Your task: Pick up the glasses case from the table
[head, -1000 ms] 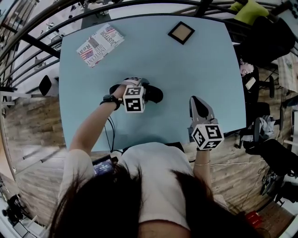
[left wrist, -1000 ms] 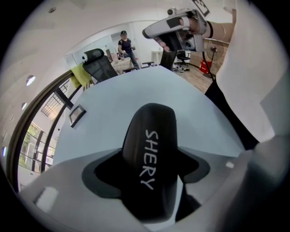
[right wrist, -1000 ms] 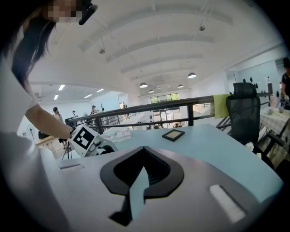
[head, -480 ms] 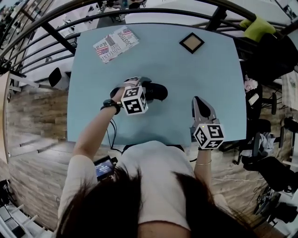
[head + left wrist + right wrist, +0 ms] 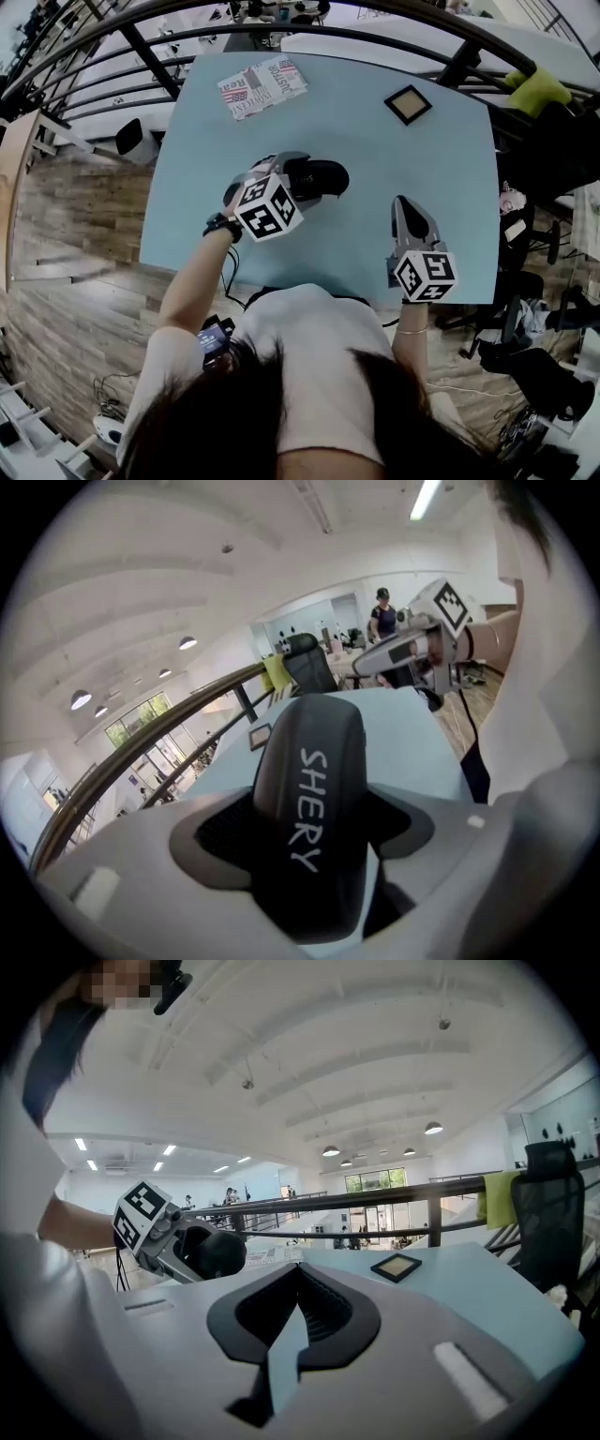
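A black glasses case, printed "SHERY", hangs above the light blue table. My left gripper is shut on it across its width, and both ends stick out past the jaws. In the right gripper view the case shows dark in the left gripper, clear of the tabletop. My right gripper hovers over the table's near right part with its jaws shut and nothing between them.
A folded newspaper lies at the table's far left. A small square frame lies at the far right. A dark railing runs behind the table. A chair with a green cloth stands to the right.
My left gripper has risen with the glasses case in it and rolled somewhat. The right gripper has lifted slightly.
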